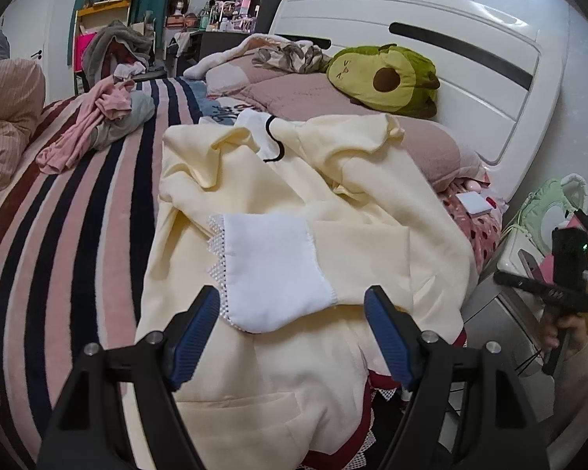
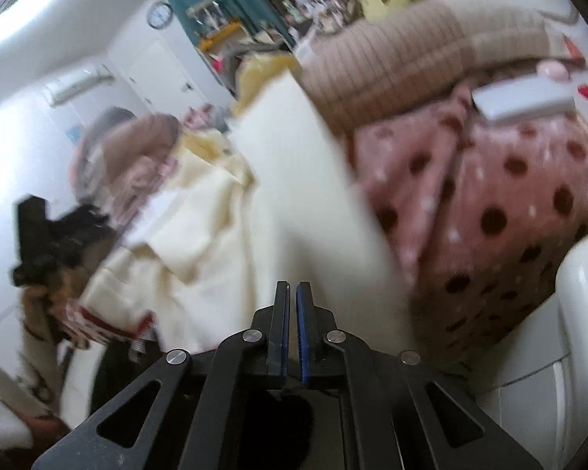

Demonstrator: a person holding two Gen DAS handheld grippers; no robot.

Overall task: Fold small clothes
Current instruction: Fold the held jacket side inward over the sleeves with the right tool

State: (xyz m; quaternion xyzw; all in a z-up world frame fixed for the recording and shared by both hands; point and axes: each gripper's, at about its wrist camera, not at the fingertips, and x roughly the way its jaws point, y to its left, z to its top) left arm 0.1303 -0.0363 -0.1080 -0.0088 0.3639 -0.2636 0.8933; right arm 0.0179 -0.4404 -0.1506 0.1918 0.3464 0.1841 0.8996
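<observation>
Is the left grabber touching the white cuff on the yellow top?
Apart. In the left wrist view the left gripper is wide open, and bare yellow cloth shows between each blue finger and the white cuff.

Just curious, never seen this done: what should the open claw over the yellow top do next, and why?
Probably ease the left gripper down and close on the white lace-edged cuff. Its jaws stand open with the cuff's lower edge between them, the pale yellow garment lies unfolded, and the right gripper is shut, off to the side.
</observation>
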